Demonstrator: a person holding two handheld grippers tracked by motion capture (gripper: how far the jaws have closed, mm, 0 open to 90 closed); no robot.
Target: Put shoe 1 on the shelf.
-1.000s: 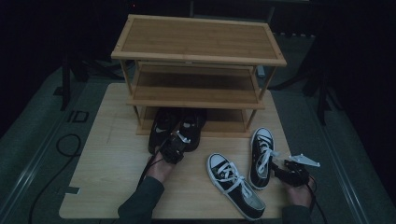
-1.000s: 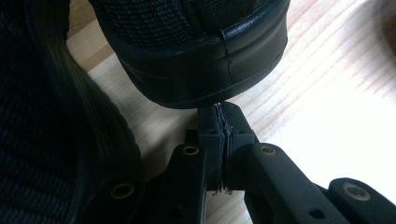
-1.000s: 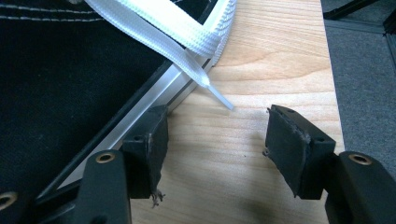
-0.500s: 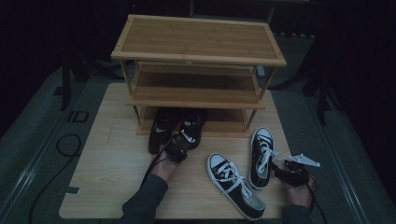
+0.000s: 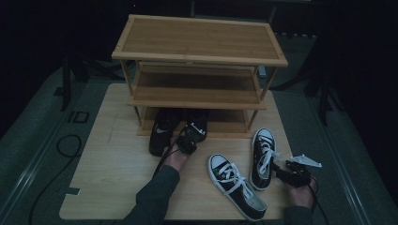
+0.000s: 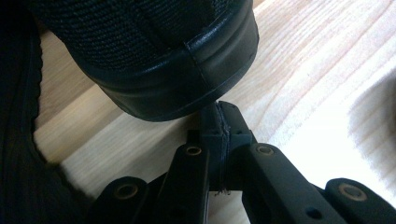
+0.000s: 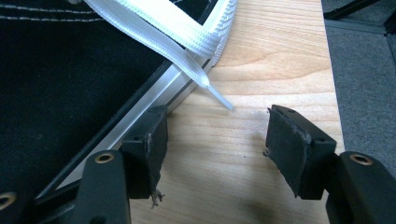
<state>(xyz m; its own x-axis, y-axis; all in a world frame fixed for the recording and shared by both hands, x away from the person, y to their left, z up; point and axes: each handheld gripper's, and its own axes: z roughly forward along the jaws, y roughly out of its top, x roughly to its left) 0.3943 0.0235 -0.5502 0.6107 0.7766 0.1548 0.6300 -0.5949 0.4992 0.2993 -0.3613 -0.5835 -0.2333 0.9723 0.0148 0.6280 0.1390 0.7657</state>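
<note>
With jaws pressed together, black shoe heel (image 6: 154, 70) touching tips.

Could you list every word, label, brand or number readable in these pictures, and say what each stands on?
"ID": dark letters on the grey floor left of the table.
White mark on the black shoe under the rack: a logo shape, no letters readable.
Black-and-white sneakers: no readable text.

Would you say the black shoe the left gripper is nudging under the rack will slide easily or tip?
The black shoe sits flat on its sole, so it probably slides rather than tips. Its rubber rim may drag on the wooden table. The shut left gripper meets it low at the heel, which likely keeps it steady.
</note>
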